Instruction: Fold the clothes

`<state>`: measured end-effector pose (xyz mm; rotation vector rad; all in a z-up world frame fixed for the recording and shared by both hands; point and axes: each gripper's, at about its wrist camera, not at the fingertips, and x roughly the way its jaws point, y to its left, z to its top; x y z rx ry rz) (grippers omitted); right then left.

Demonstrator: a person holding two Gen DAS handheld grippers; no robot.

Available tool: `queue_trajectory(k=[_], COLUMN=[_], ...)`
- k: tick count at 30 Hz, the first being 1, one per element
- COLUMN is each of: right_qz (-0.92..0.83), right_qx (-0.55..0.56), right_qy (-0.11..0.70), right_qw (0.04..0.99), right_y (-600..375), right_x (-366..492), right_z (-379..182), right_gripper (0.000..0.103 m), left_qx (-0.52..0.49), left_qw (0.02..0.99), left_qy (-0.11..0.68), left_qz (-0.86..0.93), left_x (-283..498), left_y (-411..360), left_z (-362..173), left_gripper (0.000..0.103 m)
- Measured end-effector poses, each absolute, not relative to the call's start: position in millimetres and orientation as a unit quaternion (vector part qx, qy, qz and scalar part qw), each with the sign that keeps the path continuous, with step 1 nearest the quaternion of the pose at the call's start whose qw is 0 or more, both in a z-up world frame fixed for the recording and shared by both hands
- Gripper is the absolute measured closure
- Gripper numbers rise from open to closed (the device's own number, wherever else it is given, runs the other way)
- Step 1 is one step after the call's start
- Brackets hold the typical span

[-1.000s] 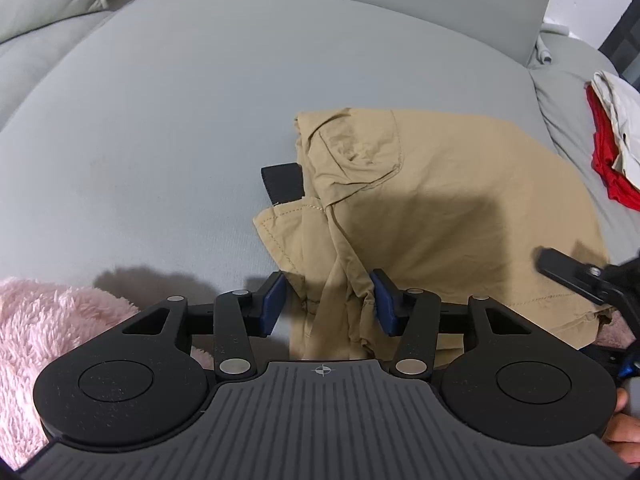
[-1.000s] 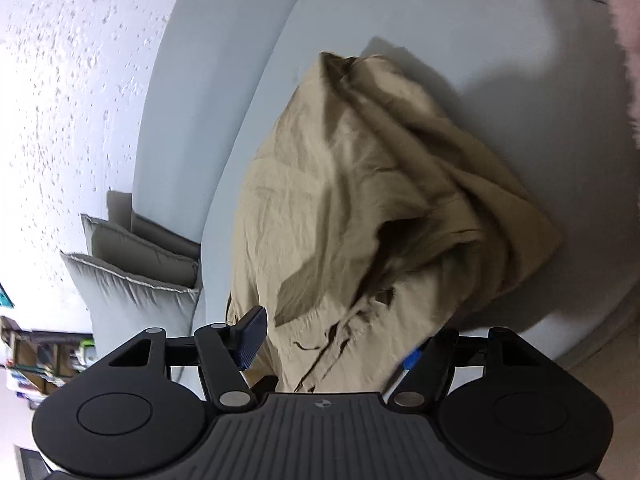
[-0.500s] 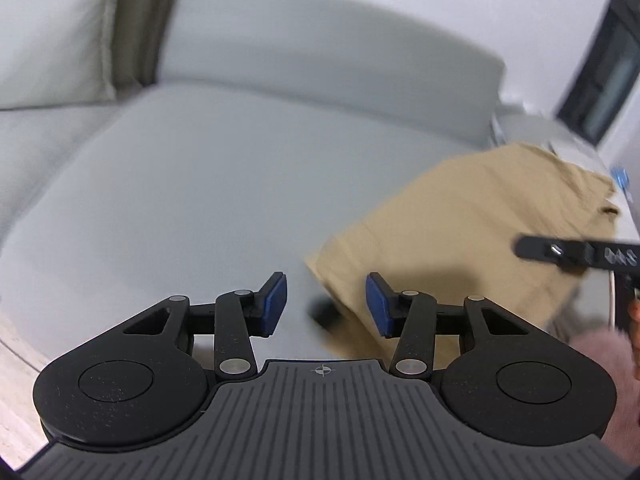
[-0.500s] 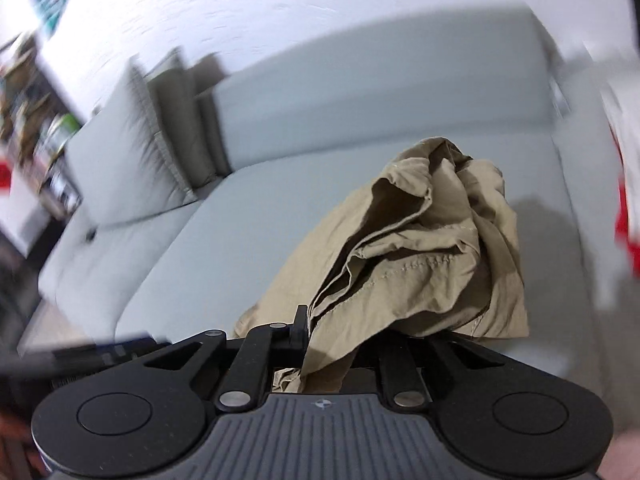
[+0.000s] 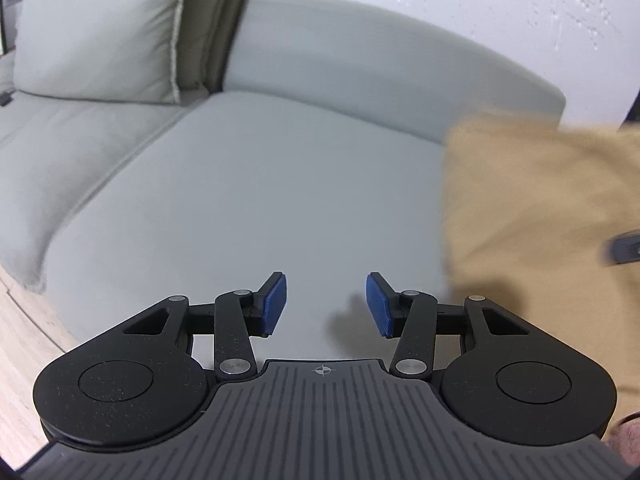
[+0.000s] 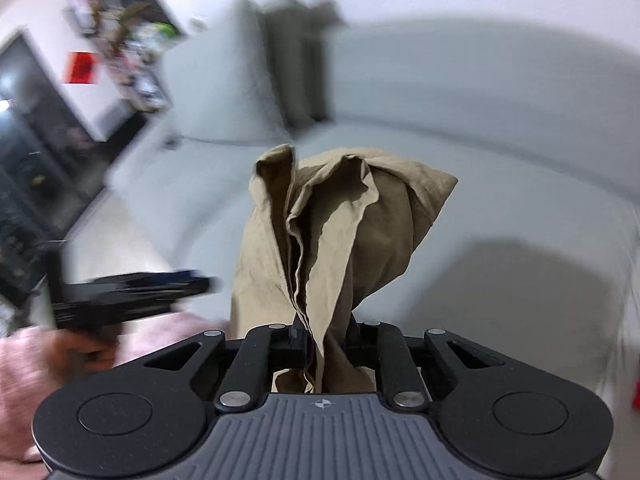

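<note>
A tan garment (image 6: pixel 340 220) hangs bunched from my right gripper (image 6: pixel 326 336), lifted off the grey sofa seat (image 6: pixel 500 168). A twisted fold of it is pinched between the jaws, which are easing open. In the left wrist view the same tan garment (image 5: pixel 540 208) fills the right side, blurred, with part of the right gripper (image 5: pixel 624 246) dark in front of it. My left gripper (image 5: pixel 326 304) stands open over the bare sofa seat (image 5: pixel 260 184), with nothing between its blue pads (image 5: pixel 276 300). It appears again as a blurred left gripper (image 6: pixel 132 292) in the right wrist view.
A grey back cushion (image 5: pixel 100 32) leans at the sofa's left. Pale floor (image 5: pixel 20 340) runs along the seat's front edge. A pink fluffy cloth (image 6: pixel 24 360) lies low on the left. A cluttered shelf (image 6: pixel 120 20) and a dark cabinet stand beyond.
My right gripper closed on the tan garment, rolled upright and lifted it off the sofa. The left gripper rose and the garment left the gap between its fingers.
</note>
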<state>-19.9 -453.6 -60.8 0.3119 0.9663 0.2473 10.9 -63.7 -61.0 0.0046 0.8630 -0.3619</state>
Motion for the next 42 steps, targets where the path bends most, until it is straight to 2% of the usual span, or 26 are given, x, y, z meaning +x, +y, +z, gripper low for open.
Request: queue_trajectory(k=[1,3,5,7,10,11,12,13,14,15,16,21,24,27,33,34,35,36,37,39,42], right_qz=[0.076,-0.036,-0.093,-0.086,-0.1,-0.102,-0.098,-0.091,-0.081,-0.063,-0.043,0.031,0.023,0.005,-0.015,-0.016,-0.02,-0.027,-0.029,-0.034,-0.04], right_qx=[0.161,0.171,0.194,0.253,0.242,0.237,0.233,0.234,0.234,0.229,0.222,0.152,0.118,0.108,0.151,0.159,0.167,0.175,0.18,0.195,0.217], right_qy=[0.482,0.51,0.517,0.502,0.483,0.476,0.464,0.456,0.447,0.435,0.427,0.468,0.512,0.503,0.525,0.534,0.547,0.559,0.559,0.556,0.527], right_qw=[0.858,0.842,0.829,0.823,0.835,0.841,0.849,0.854,0.86,0.869,0.876,0.87,0.85,0.857,0.838,0.83,0.82,0.81,0.809,0.807,0.82], right_y=[-462.6,-482.3,-500.3,-520.1,-531.3,-530.1,-529.3,-527.5,-523.0,-512.8,-501.4,-441.6,-423.4,-412.7,-416.7,-415.8,-413.8,-413.3,-413.6,-415.5,-425.0], right_x=[-10.9,-7.0,-15.8,-34.3,-62.9,-68.0,-76.9,-79.0,-80.2,-82.4,-83.2,-73.0,-73.8,-87.2,-96.5,-104.3,-115.9,-125.1,-132.3,-146.7,-157.2], right_z=[-89.1,-127.9,-142.5,-143.4,-133.6,-130.0,-125.2,-124.1,-122.2,-119.4,-117.3,-135.6,-165.1,-182.4,-179.8,-177.5,-175.1,-174.1,-171.5,-165.2,-151.1], right_gripper=[0.064,0.055,0.053,0.044,0.044,0.047,0.06,0.079,0.088,0.097,0.097,0.097,0.099,0.101,0.103,0.102,0.096,0.087,0.087,0.087,0.082], left_qx=[0.009,0.028,0.054,0.063,0.06,0.055,0.052,0.049,0.046,0.047,0.055,0.144,0.191,0.181,0.169,0.163,0.157,0.148,0.135,0.127,0.112], left_qw=[0.89,0.886,0.88,0.876,0.869,0.867,0.865,0.86,0.855,0.85,0.841,0.801,0.759,0.753,0.749,0.745,0.741,0.732,0.719,0.712,0.74], left_qy=[0.42,0.425,0.426,0.429,0.441,0.443,0.443,0.44,0.437,0.434,0.425,0.405,0.455,0.489,0.508,0.519,0.529,0.543,0.562,0.571,0.55], left_qz=[-0.177,-0.185,-0.202,-0.209,-0.218,-0.222,-0.231,-0.254,-0.274,-0.296,-0.33,-0.416,-0.424,-0.402,-0.391,-0.386,-0.383,-0.384,-0.387,-0.388,-0.372], left_x=[10.6,7.8,2.8,2.1,3.8,2.5,-0.2,-2.8,-6.1,-12.2,-20.4,-56.7,-66.0,-63.3,-69.5,-70.5,-70.2,-67.6,-68.3,-71.1,-72.1], left_y=[-69.0,-78.4,-85.3,-88.2,-96.7,-102.0,-106.8,-114.1,-120.2,-125.4,-136.0,-180.4,-196.4,-195.1,-183.5,-180.3,-177.5,-175.0,-171.3,-166.1,-156.5], left_z=[-63.6,-67.8,-70.7,-75.0,-83.0,-84.3,-84.8,-84.7,-84.4,-83.4,-82.6,-94.7,-128.5,-153.8,-150.1,-147.8,-144.8,-140.0,-135.6,-125.6,-106.8], left_gripper=[0.053,0.053,0.053,0.053,0.053,0.053,0.055,0.059,0.066,0.083,0.093,0.097,0.098,0.098,0.097,0.097,0.097,0.094,0.087,0.081,0.07])
